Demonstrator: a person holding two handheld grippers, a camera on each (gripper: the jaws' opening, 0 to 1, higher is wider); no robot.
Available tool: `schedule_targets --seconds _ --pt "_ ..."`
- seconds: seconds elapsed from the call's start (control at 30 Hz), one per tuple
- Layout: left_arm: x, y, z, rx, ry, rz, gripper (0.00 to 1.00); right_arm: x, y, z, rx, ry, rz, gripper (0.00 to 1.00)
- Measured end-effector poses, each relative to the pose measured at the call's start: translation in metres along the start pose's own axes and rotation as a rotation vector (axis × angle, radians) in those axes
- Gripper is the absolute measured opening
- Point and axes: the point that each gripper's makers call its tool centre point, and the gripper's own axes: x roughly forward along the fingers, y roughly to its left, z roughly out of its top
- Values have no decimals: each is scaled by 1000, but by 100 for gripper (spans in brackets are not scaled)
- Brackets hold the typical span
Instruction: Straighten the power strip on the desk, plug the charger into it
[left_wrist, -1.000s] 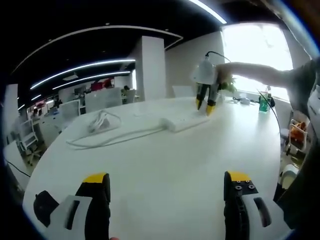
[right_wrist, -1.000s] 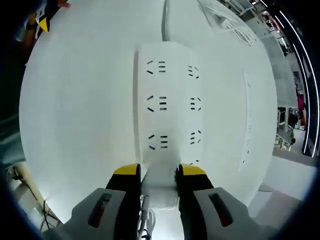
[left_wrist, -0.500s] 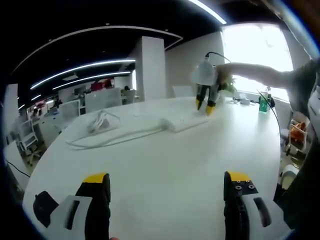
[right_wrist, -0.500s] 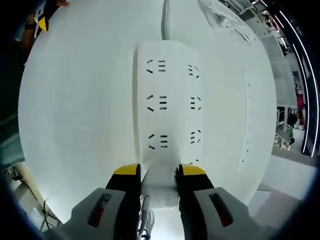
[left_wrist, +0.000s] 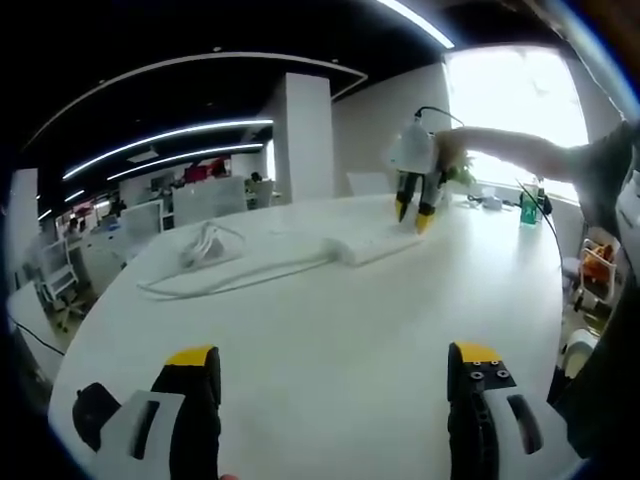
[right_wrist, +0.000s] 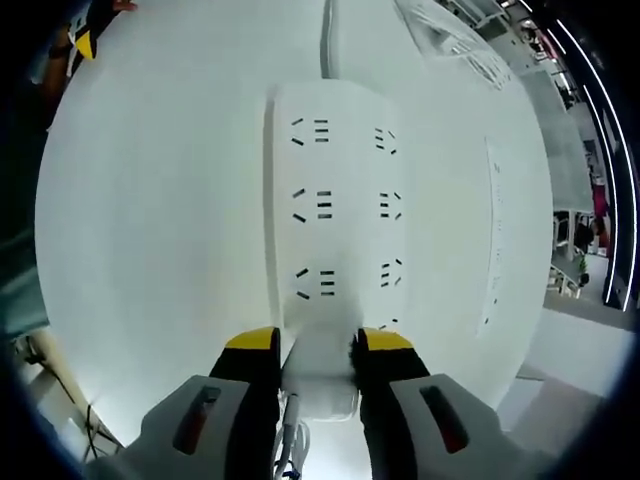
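Now your right claw (right_wrist: 315, 345) is clamped on the near end of the power strip (right_wrist: 335, 210) lying on the white bench (left_wrist: 330, 340), while your left claw (left_wrist: 335, 375) hangs wide apart, the charger seemingly far left.

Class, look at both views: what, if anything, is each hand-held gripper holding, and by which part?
The right hand-held gripper clamps the near end of the white power strip. The left hand-held gripper holds nothing, its jaws spread above the desk.

bare desk (left_wrist: 330, 340) ahead, cable (left_wrist: 240, 278) across
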Motion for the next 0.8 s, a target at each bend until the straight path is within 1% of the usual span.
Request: schedule_targets --seconds 0.17,0.5,0.57,0.6,0.63,0.67,0.7,0.73,0.77,0.8 --pt "0 2 0 1 4 1 97 0 1 1 7 -25 7 28" --pt "3 1 2 3 0 -2 97 0 0 1 10 -30 12 28" --pt "3 0 2 2 0 -3 97 0 0 1 11 -33 15 30" --pt "3 0 2 2 0 -3 97 0 1 1 13 -38 24 33" --pt "3 0 2 2 1 -3 97 0 5 2 23 -48 46 45" --pt "3 0 2 2 1 -3 97 -1 7 3 30 -64 48 57" --pt "2 0 2 3 0 -2 97 0 8 2 37 -67 50 67" --pt "2 1 2 2 -1 -1 97 1 10 1 37 -66 55 79" --pt "2 1 2 2 -1 -1 97 2 12 1 19 -71 59 89" --pt "2 1 2 2 -2 -1 97 3 12 2 9 -74 58 97"
